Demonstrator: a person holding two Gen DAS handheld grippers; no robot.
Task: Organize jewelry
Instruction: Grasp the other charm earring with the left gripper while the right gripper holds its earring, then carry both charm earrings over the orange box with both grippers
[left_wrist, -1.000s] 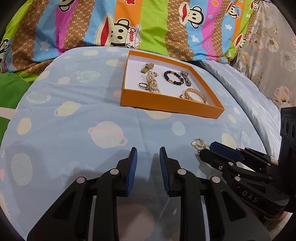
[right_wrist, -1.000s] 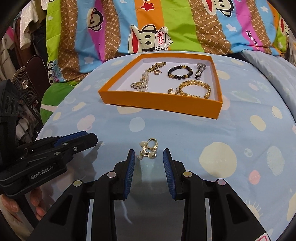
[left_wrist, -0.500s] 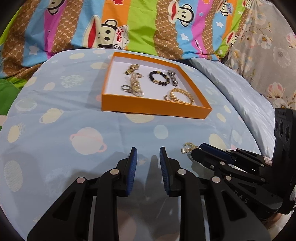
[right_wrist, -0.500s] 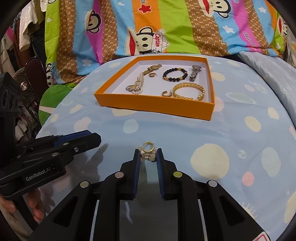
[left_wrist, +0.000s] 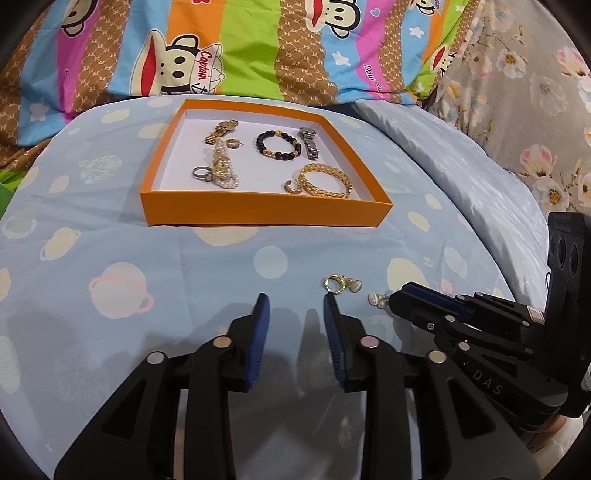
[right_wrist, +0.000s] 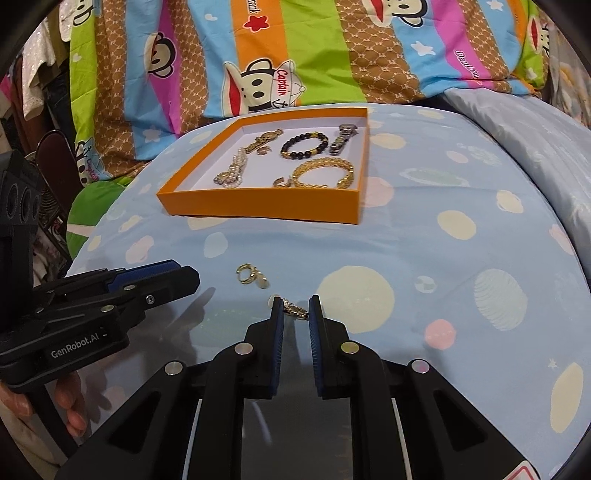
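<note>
gold earring (right_wrist: 294, 309) sits pinched at the tips of the closing right gripper (right_wrist: 294, 314), just off the blue sheet (right_wrist: 461, 258); so shallow a hold could drop it before the orange box (right_wrist: 258, 210). left gripper (left_wrist: 295, 314) is opening, empty, near the other earring (left_wrist: 340, 285).

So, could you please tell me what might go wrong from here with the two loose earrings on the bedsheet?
1. The right tool is closing on a small gold earring only at its tips; it could slip out on the way to the orange box.
2. The left tool, opening, nearly touches the second earring; it could nudge it across the soft bedsheet.
</note>
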